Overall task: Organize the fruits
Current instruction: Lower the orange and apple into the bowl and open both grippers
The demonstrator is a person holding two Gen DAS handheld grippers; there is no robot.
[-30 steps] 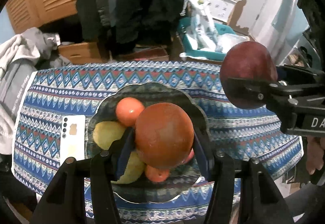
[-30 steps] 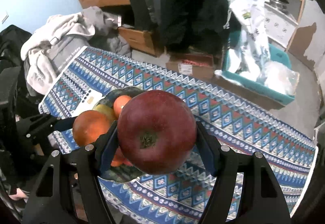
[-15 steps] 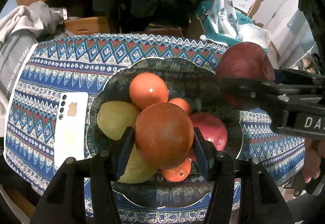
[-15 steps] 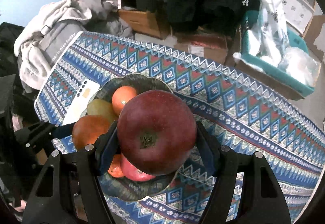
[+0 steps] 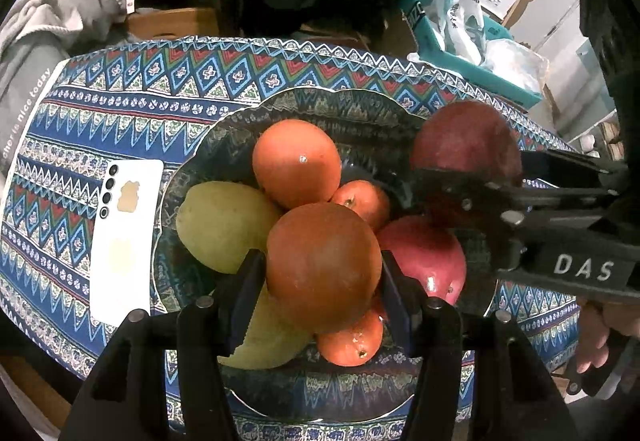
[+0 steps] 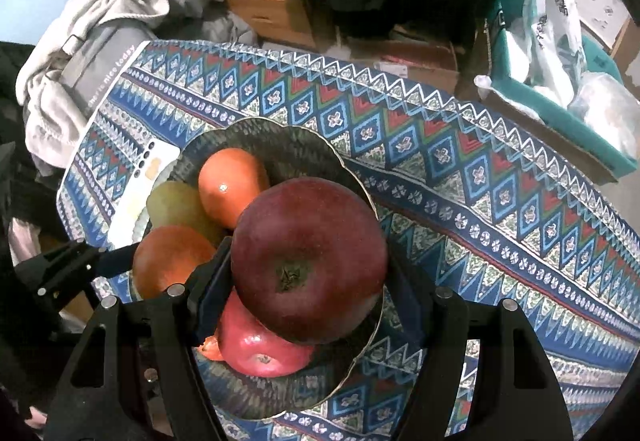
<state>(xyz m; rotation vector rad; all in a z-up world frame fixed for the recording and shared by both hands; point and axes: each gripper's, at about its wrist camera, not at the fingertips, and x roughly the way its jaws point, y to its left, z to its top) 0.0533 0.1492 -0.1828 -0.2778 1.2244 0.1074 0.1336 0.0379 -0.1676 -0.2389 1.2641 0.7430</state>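
Note:
My left gripper [image 5: 322, 277] is shut on a large orange [image 5: 323, 267] and holds it over the near side of the dark patterned fruit bowl [image 5: 352, 113]. My right gripper [image 6: 308, 269] is shut on a dark red apple [image 6: 308, 261] and holds it over the bowl's right side [image 6: 280, 145]. That apple also shows in the left wrist view [image 5: 466, 145]. In the bowl lie an orange [image 5: 296, 163], a green pear [image 5: 222, 227], a red apple [image 5: 424, 261] and small tangerines [image 5: 362, 201].
A white phone [image 5: 124, 241] lies face down on the patterned tablecloth [image 5: 120, 89], left of the bowl. Grey clothes [image 6: 92, 41] hang off the table's left end. Cardboard boxes [image 6: 276, 17] and a teal bin [image 6: 560, 109] with bags stand beyond the far edge.
Both grippers have come down and forward over the bowl with their fruit still held. The bowl and its fruit look larger and closer in both views.

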